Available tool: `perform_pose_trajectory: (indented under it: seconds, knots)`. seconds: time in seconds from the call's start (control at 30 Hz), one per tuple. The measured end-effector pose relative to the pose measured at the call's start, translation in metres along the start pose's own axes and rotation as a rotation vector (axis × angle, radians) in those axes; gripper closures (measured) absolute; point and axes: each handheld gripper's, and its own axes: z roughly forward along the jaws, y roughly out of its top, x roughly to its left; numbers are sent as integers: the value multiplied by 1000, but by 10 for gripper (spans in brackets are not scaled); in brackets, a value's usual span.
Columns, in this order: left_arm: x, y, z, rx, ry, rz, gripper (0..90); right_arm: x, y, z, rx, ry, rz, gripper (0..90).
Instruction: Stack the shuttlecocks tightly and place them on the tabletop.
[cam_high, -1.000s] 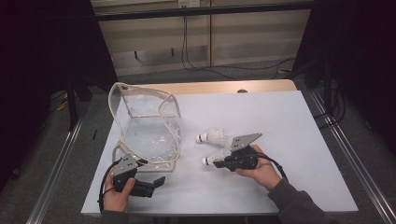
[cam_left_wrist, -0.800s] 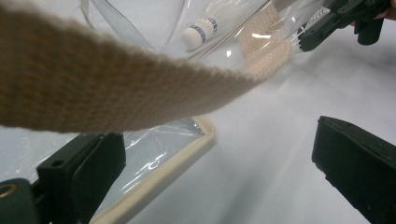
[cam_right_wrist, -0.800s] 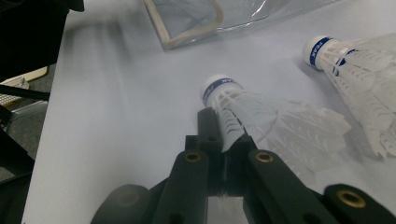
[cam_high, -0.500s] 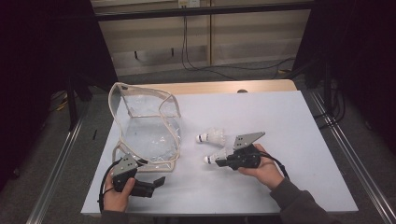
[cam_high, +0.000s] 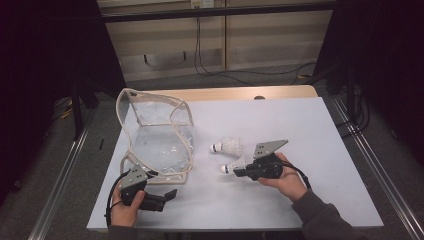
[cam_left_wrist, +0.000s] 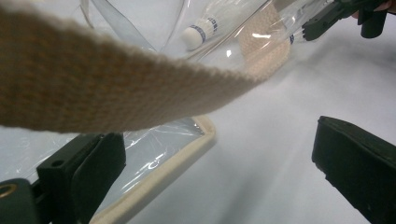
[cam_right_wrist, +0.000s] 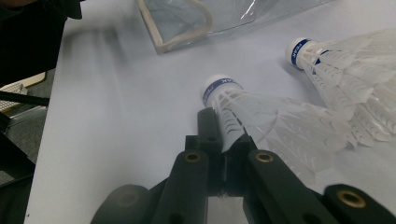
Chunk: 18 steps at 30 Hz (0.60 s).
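Observation:
Two white feather shuttlecocks lie on the white table (cam_high: 310, 130). My right gripper (cam_high: 239, 171) is shut on the feather skirt of the near shuttlecock (cam_high: 231, 167), whose blue-banded cork (cam_right_wrist: 219, 88) points away past the closed jaws of the right gripper (cam_right_wrist: 224, 135). The second shuttlecock (cam_high: 227, 147) lies free just beyond it and shows beside the held one (cam_right_wrist: 345, 70). My left gripper (cam_high: 167, 195) rests open by the near corner of a clear plastic bag (cam_high: 155, 140). The left gripper (cam_left_wrist: 219, 168) has its jaws wide apart, with the bag's beige strap (cam_left_wrist: 116, 84) crossing above them.
The bag has beige trim (cam_right_wrist: 182, 37) and stands with its mouth up at the table's left. A wooden strip (cam_high: 225, 92) runs along the table's far edge, metal rails flank both sides, and cables lie on the floor behind.
The right gripper with its shuttlecock has crept very slightly away from me. The left gripper and the bag have stayed put.

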Motion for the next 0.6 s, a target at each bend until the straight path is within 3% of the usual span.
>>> perform_pose_trajectory:
  seconds: [0.6]
  knots:
    - [0, 0, 0, 0, 0, 0, 29, -7, -1, -11, -8, -23, 10, 890]
